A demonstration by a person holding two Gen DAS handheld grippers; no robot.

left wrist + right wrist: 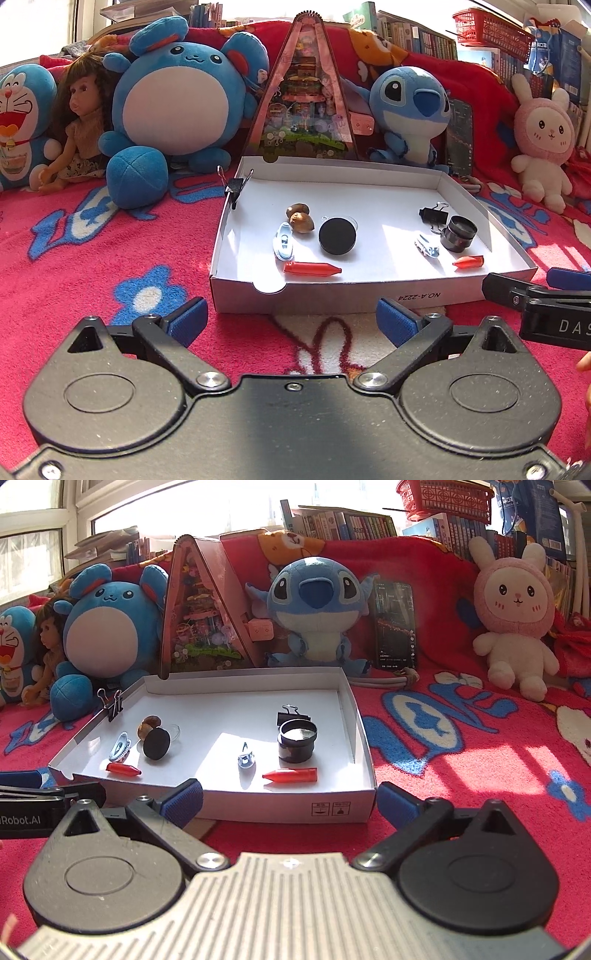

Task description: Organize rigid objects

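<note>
— Both grippers sit nearest the lens. Left gripper (291, 319) has its blue pads spread wide with nothing between them, only blanket (92, 240) underneath.

— And the right gripper (291, 799)?

— Same: jaws wide apart, empty, hanging just short of the box's near wall. Its side shows at the right edge of the left wrist view.

— Where are the things to sort?

— All inside the shallow white box (288, 805) lying on the red blanket. Two loose groups. On its left: two nuts (300, 218) touching each other, a black disc (337, 236) just beside them, a pale blue clip (283, 242) lying flat, and a red cap (312, 268) near the front wall.

— The right group?

— A black binder clip (291, 714) with a black lens ring (296, 740) upright right in front of it, a small metal clip (245, 757) to the ring's left, and a second red cap (291, 774) near the front wall.

— Anything on the rim?

— Another binder clip (236, 184) is clamped onto the box's left wall near the back corner.

— Behind the box?

— A triangular toy house (308, 96), plush toys in a row, a doll (79, 122), and a phone (395, 624) propped upright.
</note>
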